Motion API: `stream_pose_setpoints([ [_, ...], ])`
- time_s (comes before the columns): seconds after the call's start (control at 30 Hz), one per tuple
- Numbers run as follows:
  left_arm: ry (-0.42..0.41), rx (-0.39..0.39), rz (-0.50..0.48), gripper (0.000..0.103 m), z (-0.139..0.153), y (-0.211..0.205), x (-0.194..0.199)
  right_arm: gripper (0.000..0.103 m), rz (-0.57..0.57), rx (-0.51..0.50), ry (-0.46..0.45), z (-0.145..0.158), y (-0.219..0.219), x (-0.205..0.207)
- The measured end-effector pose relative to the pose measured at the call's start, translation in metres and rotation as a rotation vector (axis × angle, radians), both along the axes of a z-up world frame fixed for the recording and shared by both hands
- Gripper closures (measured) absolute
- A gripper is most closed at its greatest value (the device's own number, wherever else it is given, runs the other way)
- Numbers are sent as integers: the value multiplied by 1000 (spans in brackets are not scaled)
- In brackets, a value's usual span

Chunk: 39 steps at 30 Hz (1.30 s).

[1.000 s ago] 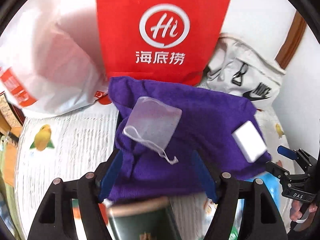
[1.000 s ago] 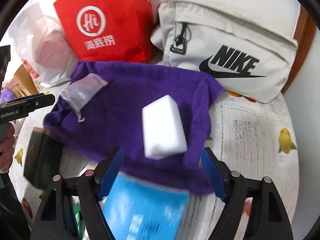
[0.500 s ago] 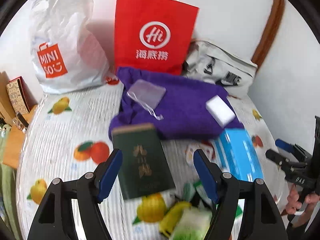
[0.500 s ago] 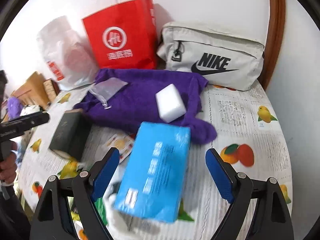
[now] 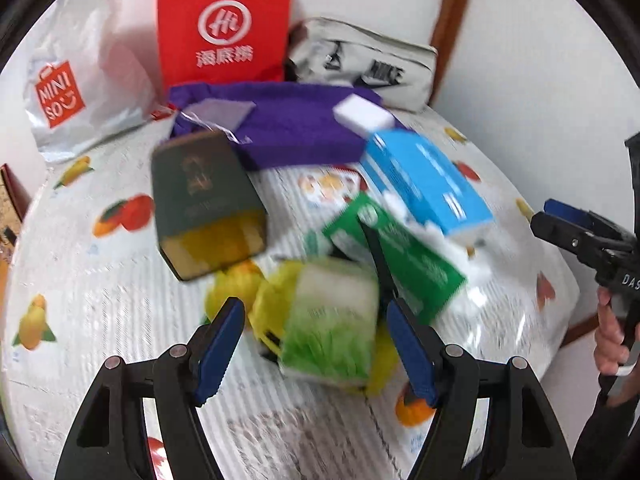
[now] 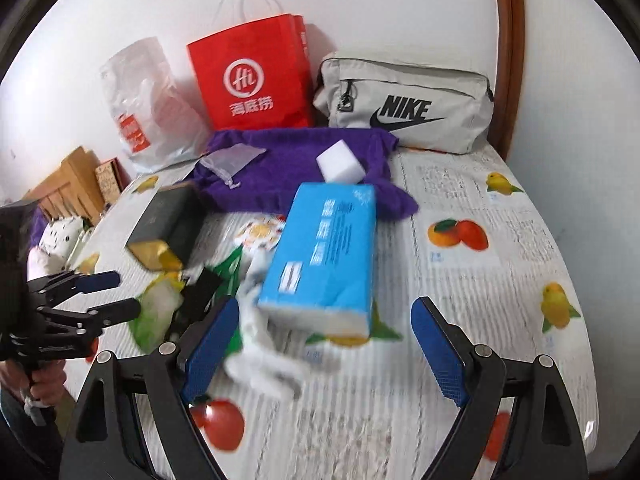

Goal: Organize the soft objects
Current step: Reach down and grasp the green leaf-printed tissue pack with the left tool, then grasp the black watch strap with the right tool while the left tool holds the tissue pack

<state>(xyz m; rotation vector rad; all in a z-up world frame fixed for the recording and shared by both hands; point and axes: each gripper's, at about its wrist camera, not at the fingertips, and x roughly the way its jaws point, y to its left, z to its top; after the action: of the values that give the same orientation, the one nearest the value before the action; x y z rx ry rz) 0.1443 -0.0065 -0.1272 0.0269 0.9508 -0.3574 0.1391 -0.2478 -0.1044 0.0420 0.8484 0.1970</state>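
A purple cloth (image 5: 296, 128) lies at the back of the table, with a sheer pouch (image 5: 220, 114) and a white sponge block (image 5: 364, 114) on it. A blue tissue pack (image 6: 324, 252) lies in front of it, in line with my open, empty right gripper (image 6: 324, 344). My open, empty left gripper (image 5: 316, 344) hovers over a green-and-white soft pack (image 5: 332, 320) lying on something yellow. A green packet (image 5: 400, 256) and a dark green box (image 5: 204, 204) lie nearby. White crumpled material (image 6: 260, 356) lies by the tissue pack.
A red paper bag (image 6: 252, 76), a white Miniso plastic bag (image 5: 80, 80) and a grey Nike pouch (image 6: 404, 108) stand along the back wall. The fruit-print tablecloth (image 6: 500, 280) covers the table. Wooden furniture (image 6: 68, 184) stands at the left.
Both grippers have pulled back from the purple cloth toward the front of the table, bringing the boxes, tissue pack and green packs into view. Both stay open.
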Motion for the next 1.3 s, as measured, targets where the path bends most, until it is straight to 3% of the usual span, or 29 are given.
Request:
stream_pose_setpoints([
  [0.3, -21, 77, -75, 32, -25, -13, -1, 15, 29, -7, 12, -15, 10, -32],
  [0.37, -35, 95, -80, 38, -30, -15, 0, 15, 36, -14, 5, -16, 12, -36],
  [0.4, -56, 117, -82, 49, -31, -17, 0, 15, 40, -17, 4, -16, 13, -38],
  [0.47, -78, 141, -96, 52, -32, -19, -2, 15, 45, -18, 6, -17, 15, -40],
  [0.53, -76, 110, -101, 53, -27, -17, -4, 15, 49, -19, 10, -20, 17, -40],
  [0.77, -104, 64, -19, 53, -3, 9, -14, 15, 64, -14, 34, -30, 25, -36],
  [0.93, -92, 164, 115, 52, -11, 34, -11, 15, 74, -3, 47, -36, 33, -30],
  [1.0, -76, 170, 145, 52, -18, 44, -9, 16, 79, -4, 47, -39, 38, -28],
  [1.07, -60, 154, 166, 52, -23, 52, -8, 18, 88, -16, 43, -40, 44, -25],
  [1.2, -35, 126, 193, 52, -34, 62, -4, 33, 112, -21, 42, -40, 55, -18],
  [1.3, -29, 110, 208, 52, -39, 67, -3, 33, 160, -11, 34, -36, 70, -13],
])
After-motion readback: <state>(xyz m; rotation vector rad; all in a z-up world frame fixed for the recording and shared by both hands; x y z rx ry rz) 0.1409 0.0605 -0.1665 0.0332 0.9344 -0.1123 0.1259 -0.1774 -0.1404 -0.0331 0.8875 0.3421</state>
